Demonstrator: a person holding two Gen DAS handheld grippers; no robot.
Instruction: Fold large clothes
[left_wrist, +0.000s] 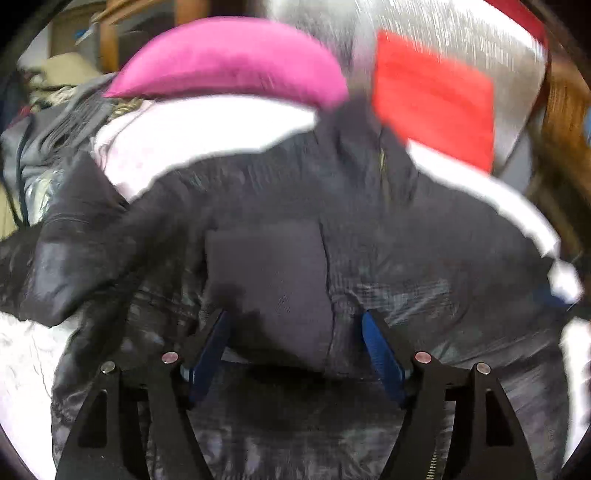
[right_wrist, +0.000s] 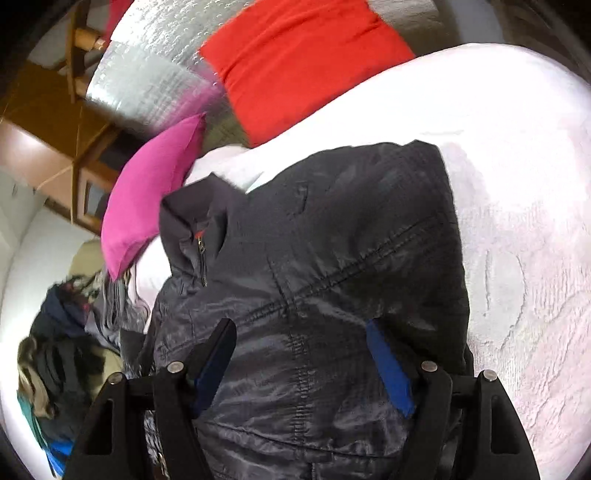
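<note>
Nearest each camera, one dark jacket (right_wrist: 325, 295) fills the lower frame, lying on one white bedspread (right_wrist: 517, 206). The left gripper (left_wrist: 295, 325) has its two blue-padded fingers spread wide, with a puffy fold of the jacket (left_wrist: 280, 266) bulging between them; whether it pinches fabric cannot be told, since blur smears that view. The right gripper (right_wrist: 301, 332) is likewise spread wide over the jacket, gripping nothing visible. The collar and zipper sit at ten o'clock in the right view. Beyond lie two cushions: one pink cushion (right_wrist: 155, 188) at ten o'clock, one red cushion (right_wrist: 303, 62) at twelve. One heap of clothes (right_wrist: 62, 354) at eight o'clock is cut off and indistinct.
</note>
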